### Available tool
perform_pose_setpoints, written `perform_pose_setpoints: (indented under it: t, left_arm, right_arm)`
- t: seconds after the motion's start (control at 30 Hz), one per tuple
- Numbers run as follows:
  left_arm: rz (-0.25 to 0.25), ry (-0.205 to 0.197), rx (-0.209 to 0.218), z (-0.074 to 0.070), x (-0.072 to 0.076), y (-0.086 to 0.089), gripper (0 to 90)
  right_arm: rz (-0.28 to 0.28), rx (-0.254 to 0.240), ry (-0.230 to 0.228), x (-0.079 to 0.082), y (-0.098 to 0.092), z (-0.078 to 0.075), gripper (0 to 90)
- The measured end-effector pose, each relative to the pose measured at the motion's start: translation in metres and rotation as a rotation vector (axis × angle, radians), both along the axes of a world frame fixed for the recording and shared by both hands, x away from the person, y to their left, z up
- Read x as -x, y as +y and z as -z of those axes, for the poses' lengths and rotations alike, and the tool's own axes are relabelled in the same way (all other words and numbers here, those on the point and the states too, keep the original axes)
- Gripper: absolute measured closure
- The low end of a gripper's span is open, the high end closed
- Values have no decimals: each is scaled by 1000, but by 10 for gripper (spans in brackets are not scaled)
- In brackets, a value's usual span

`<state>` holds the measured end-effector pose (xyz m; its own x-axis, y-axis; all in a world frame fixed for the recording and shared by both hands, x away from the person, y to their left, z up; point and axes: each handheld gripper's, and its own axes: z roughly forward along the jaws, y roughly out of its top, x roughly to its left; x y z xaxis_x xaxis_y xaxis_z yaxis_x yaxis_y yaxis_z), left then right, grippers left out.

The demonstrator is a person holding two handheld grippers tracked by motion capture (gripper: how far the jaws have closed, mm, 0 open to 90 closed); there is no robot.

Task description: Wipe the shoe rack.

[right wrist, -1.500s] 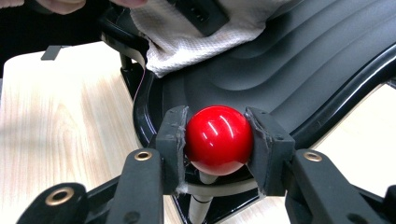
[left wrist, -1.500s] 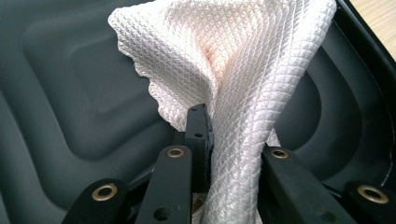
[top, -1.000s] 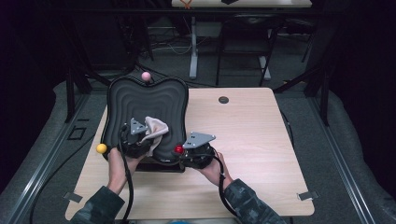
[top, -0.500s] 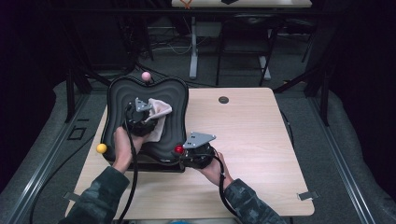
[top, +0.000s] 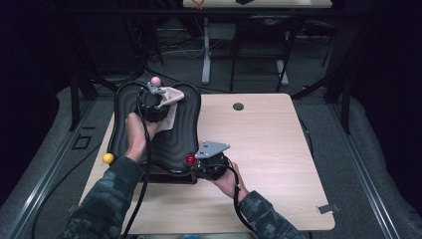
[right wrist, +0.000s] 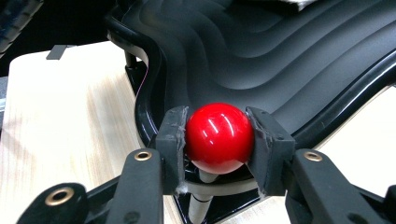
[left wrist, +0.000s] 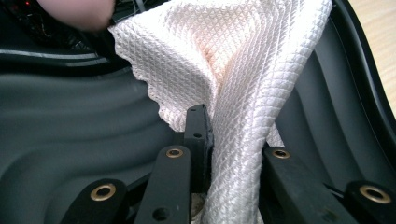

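at the near edge of the table (top: 278, 164), the right gripper (top: 191, 162) sits at the tray's front corner w/ its jaws clamped on a red ball (right wrist: 219, 137). in the right gripper view the ball sits snug between the 2 pads, on top of a thin stick, just by the tray's black rim. the right hand (top: 226, 179) holds that gripper low over the wood.

a bit to the left, a yellow ball (top: 108, 158) sticks out by the tray's left side.

in the middle is the big black tray (top: 184, 139) w/ wavy steps inside.

farther back, the left hand (top: 137, 132) reaches over the tray. the left gripper (top: 161, 97) is near the tray's far edge, jaws pinched on a white cloth (left wrist: 233, 70). in the left gripper view the cloth has a tiny diamond pattern & is squeezed between the pads, then fans out over the tray's dark floor toward the far rim.

at the very back a pink ball (top: 156, 80) pokes up just behind the tray. off to the right, a small dark round spot (top: 238, 106) is on the table, well apart from the tray.
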<state>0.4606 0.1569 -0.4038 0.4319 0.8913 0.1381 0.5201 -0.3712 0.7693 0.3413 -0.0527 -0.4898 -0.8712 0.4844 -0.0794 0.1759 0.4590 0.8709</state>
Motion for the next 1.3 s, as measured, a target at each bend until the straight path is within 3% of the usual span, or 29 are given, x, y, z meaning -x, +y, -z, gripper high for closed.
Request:
perform_pose_setpoints:
  t: [0.3, 0.5, 0.6, 0.77, 1.3]
  left_arm:
    - [-14, 10, 25, -7, -14, -2, 786]
    - [-15, 12, 36, -6, -12, -2, 790]
    - [-15, 4, 18, -5, -8, -3, 789]
    - [-10, 13, 30, 0, -1, -4, 790]
    - [58, 19, 52, 27, 48, 1, 792]
  right_arm:
    - [3, -4, 6, 0, 0, 0, 602]
    - [3, -3, 6, 0, 0, 0, 601]
    - [4, 1, 4, 0, 0, 0, 601]
    - [5, -1, 7, 0, 0, 0, 601]
    - [6, 7, 8, 0, 0, 0, 601]
